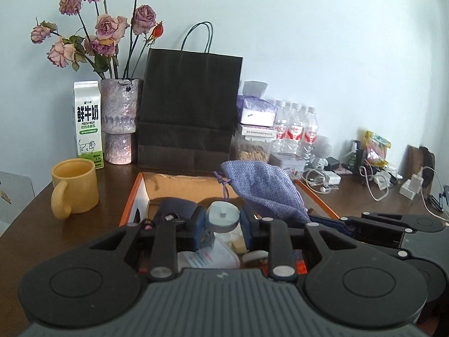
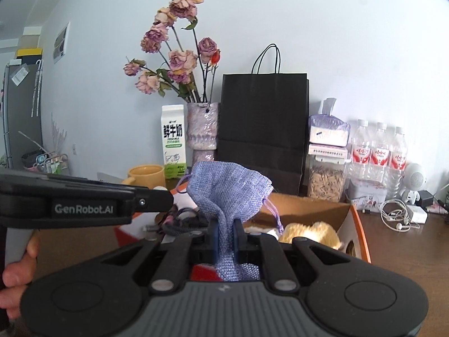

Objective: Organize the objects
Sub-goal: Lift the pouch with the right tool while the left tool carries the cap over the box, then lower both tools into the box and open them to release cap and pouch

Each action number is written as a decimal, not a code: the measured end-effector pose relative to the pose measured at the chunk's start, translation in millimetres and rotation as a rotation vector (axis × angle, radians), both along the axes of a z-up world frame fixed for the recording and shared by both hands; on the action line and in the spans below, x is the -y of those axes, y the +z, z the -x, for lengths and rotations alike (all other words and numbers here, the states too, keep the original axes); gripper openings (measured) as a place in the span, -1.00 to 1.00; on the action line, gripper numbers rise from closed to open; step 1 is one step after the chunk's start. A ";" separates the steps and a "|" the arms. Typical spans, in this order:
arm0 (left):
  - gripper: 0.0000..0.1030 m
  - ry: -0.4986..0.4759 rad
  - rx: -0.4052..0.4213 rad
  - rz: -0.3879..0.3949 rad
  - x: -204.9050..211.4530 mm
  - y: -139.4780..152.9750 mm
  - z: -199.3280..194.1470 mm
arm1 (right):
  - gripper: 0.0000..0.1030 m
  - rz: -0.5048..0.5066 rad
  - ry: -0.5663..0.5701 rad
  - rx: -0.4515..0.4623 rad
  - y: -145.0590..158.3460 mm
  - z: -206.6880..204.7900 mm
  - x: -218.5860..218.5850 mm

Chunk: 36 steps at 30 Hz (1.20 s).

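Note:
In the left wrist view my left gripper is shut on a small bottle with a grey cap, held just above the open orange-edged cardboard box. My right gripper is shut on the lower part of a purple burlap drawstring pouch. The pouch stands up limp above the pads, over the same box. The pouch also shows to the right of the bottle. Packets, a cable and a fluffy yellow item lie in the box.
Behind the box stand a black paper bag, a vase of dried roses, a milk carton and a yellow mug. To the right are water bottles, a jar of seeds, cables and chargers. A hand grips the left tool.

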<state>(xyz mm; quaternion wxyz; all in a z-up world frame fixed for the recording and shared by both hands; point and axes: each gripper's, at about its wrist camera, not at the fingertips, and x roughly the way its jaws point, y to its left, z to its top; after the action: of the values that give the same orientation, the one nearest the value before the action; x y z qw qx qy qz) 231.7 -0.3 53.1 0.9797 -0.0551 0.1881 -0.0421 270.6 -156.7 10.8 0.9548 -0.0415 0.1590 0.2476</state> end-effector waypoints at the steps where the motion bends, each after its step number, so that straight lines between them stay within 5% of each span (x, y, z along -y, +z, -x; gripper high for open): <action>1: -0.45 0.007 0.000 0.001 -0.5 0.2 -6.8 | -0.83 -0.003 -0.007 -0.001 0.5 -7.1 -0.8; 10: -0.45 0.032 -0.021 -0.017 2.4 -9.2 -61.6 | -0.82 -0.034 -0.072 -0.065 -13.6 -64.4 -7.2; 24: -0.45 0.043 -0.084 -0.026 -0.6 -34.3 -87.0 | -0.76 -0.001 -0.100 -0.128 -37.8 -80.5 -3.9; 26: -0.34 0.053 -0.076 -0.025 -1.3 -33.3 -85.2 | -0.47 0.014 -0.111 -0.126 -38.2 -79.5 -4.6; 27: -0.25 0.057 -0.070 -0.022 -2.2 -32.5 -84.0 | 0.00 0.022 -0.122 -0.122 -38.5 -78.8 -4.8; 28: 0.06 0.061 -0.065 -0.019 -3.0 -31.5 -82.7 | 0.28 0.028 -0.131 -0.116 -38.8 -77.6 -4.6; 29: 0.58 0.071 -0.060 -0.020 -3.6 -30.3 -81.7 | 0.77 0.031 -0.137 -0.108 -38.7 -76.2 -4.8; 30: 0.87 0.086 -0.054 -0.022 -4.0 -29.2 -80.8 | 1.00 0.034 -0.147 -0.098 -37.8 -75.4 -5.0; 31: 1.00 0.109 -0.035 -0.026 -4.3 -28.3 -78.6 | 1.00 0.035 -0.150 -0.093 -37.3 -74.5 -5.2; 36: 1.00 0.119 -0.033 -0.020 -5.2 -26.0 -78.6 | 1.00 0.028 -0.147 -0.108 -38.3 -75.5 -3.4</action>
<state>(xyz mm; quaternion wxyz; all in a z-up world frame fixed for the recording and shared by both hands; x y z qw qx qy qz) 310.3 5.0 27.1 0.9777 -0.0571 0.2012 0.0193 346.0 -153.3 -27.5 0.9598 -0.0294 0.2165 0.1764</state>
